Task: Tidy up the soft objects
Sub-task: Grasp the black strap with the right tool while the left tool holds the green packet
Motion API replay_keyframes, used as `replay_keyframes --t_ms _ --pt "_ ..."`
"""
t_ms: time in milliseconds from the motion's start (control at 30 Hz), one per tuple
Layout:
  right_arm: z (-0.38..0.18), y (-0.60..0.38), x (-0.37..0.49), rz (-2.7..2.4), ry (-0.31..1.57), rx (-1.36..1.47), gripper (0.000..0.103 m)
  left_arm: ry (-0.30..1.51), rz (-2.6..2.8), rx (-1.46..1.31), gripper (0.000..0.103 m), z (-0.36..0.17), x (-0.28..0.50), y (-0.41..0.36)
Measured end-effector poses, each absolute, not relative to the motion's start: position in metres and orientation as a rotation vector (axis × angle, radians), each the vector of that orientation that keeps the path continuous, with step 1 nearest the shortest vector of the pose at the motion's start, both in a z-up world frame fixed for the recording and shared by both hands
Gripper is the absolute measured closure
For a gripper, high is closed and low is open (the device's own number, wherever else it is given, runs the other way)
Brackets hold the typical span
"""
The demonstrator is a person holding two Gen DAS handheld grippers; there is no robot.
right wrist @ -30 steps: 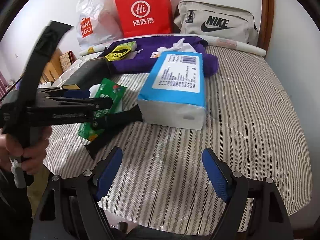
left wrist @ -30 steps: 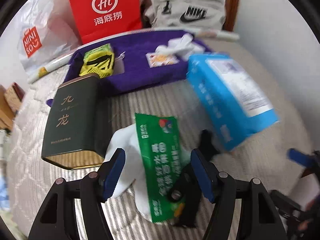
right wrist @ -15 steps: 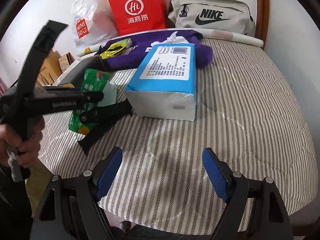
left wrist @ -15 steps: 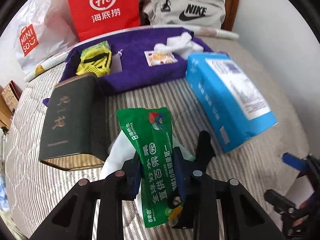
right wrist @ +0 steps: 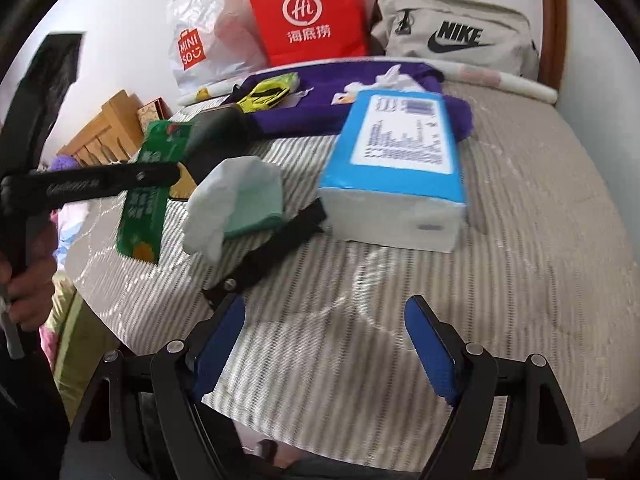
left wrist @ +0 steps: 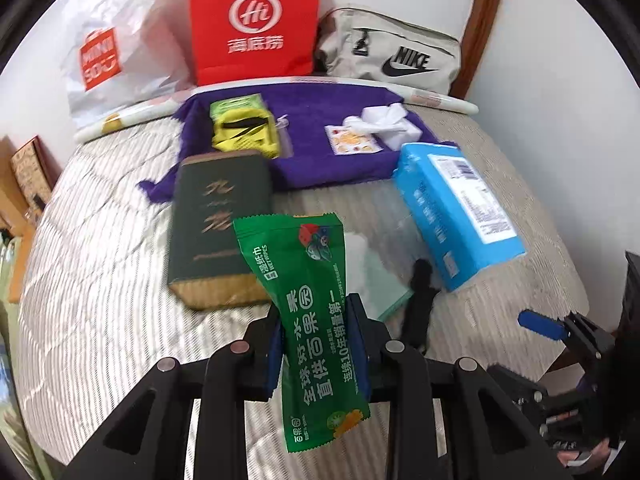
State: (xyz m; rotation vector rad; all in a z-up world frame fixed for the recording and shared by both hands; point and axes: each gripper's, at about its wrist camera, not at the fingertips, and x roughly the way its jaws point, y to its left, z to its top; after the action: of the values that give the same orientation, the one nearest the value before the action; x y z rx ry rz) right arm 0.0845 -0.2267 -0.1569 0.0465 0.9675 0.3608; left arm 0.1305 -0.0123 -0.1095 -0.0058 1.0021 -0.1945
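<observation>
1. Wet-wipes packet [left wrist: 316,320], green, is clenched between the blue pads of the left gripper [left wrist: 318,344]; it hangs upright, lifted clear of the striped mattress [right wrist: 440,300], over the mattress's left edge in the right wrist view [right wrist: 146,196].
2. Right gripper [right wrist: 326,344] hovers over the near edge of the mattress with its fingers spread wide, grasping nothing.
3. White and mint cloth [right wrist: 240,200] lies crumpled on the mattress near the left edge, resting partly on a black strap [right wrist: 272,252].
4. Blue tissue pack [right wrist: 396,164] sits near the middle of the mattress, just beside the cloth, its near end touching the strap's tip.
5. Dark green tin [left wrist: 218,224] lies flat toward the left edge, behind the lifted packet.
6. Purple towel [left wrist: 320,160] spreads along the far edge, carrying a yellow pouch [left wrist: 244,132] and a white tissue wad [left wrist: 384,124].
7. Red paper bag [left wrist: 256,20], white Miniso bag [left wrist: 108,56] and grey Nike bag [left wrist: 392,56] stand against the wall beyond the far edge.
</observation>
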Motion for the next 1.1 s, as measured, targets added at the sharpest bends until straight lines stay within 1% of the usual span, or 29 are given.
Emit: replay_keyframes --t_ms 267,433,500,567,600,667,700,733,800,1000,1100 --pt "-0.173 -0.194 0.106 0.348 1.028 0.113 0.022 1.026 -0.139 -0.053 0.075 -0.129 0.112 0.029" --pt "-0.184 -0.168 0.112 0.302 1.026 0.050 0.022 1.033 -0.106 -0.072 0.075 -0.145 0.111 0.049" --pt "-0.188 -0.158 0.113 0.288 1.022 0.008 0.025 1.042 -0.099 -0.085 0.075 -0.150 0.112 0.054" --pt "-0.190 -0.149 0.112 0.259 0.993 -0.056 0.035 1.051 -0.110 -0.110 0.075 -0.155 0.114 0.059" --pt "-0.191 -0.143 0.110 0.242 0.974 -0.107 0.042 1.054 -0.114 -0.118 0.075 -0.158 0.114 0.061" --pt "-0.190 -0.144 0.107 0.261 0.964 -0.116 0.057 1.059 -0.113 -0.129 0.075 -0.161 0.115 0.063" --pt "-0.187 -0.147 0.105 0.276 0.971 -0.116 0.069 1.059 -0.114 -0.135 0.075 -0.162 0.115 0.063" --pt "-0.186 -0.151 0.103 0.282 0.981 -0.111 0.074 1.059 -0.116 -0.143 0.075 -0.164 0.115 0.064" --pt "-0.183 -0.161 0.098 0.296 1.002 -0.106 0.077 1.060 -0.113 -0.157 0.075 -0.166 0.114 0.066" --pt "-0.182 -0.184 0.078 0.291 1.036 -0.124 0.077 1.066 -0.105 -0.181 0.075 -0.171 0.112 0.072" --pt "-0.181 -0.192 0.077 0.293 1.052 -0.116 0.075 1.070 -0.101 -0.176 0.075 -0.172 0.112 0.071"
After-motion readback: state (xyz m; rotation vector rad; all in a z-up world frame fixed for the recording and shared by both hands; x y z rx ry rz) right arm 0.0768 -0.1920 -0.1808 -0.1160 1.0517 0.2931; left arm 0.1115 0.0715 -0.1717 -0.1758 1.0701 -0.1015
